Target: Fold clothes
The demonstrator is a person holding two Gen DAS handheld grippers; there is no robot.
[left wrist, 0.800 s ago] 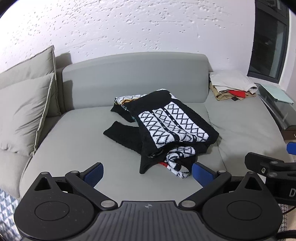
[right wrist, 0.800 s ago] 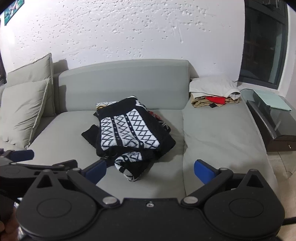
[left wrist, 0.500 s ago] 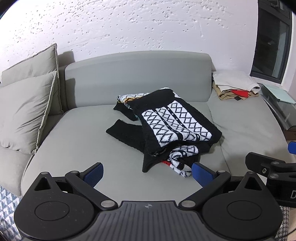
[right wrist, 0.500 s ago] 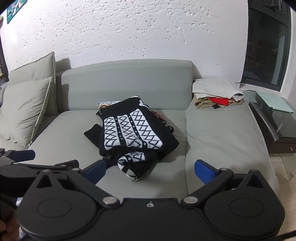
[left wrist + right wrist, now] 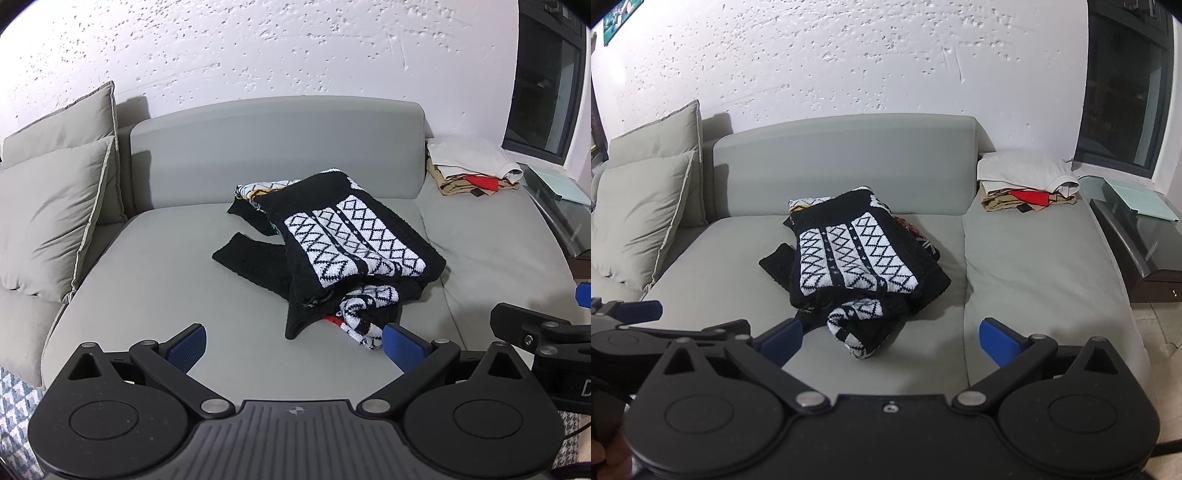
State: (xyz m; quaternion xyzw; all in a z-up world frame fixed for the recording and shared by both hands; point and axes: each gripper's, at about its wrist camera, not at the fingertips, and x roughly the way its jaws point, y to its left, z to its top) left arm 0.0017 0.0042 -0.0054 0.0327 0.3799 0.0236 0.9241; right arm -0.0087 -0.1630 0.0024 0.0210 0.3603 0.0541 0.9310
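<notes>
A black and white patterned sweater (image 5: 343,251) (image 5: 857,262) lies bunched and partly folded in the middle of the grey sofa seat (image 5: 155,280) (image 5: 1034,280), one black sleeve sticking out to the left and a patterned sleeve hanging toward me. My left gripper (image 5: 293,345) hovers open in front of the sweater, nothing between its blue pads (image 5: 186,345). My right gripper (image 5: 890,338) is open too, just short of the sweater's near edge, and empty. Each gripper shows at the edge of the other's view.
A stack of folded clothes (image 5: 472,171) (image 5: 1027,184), white on top with tan and red beneath, sits at the sofa's back right. Two grey cushions (image 5: 55,206) lean at the left. A dark glass side table (image 5: 1137,236) stands right of the sofa.
Both views have tilted up slightly and the sweater has shifted a little right and lower in frame. Both grippers stay open and empty; the sweater has not moved on the sofa.
</notes>
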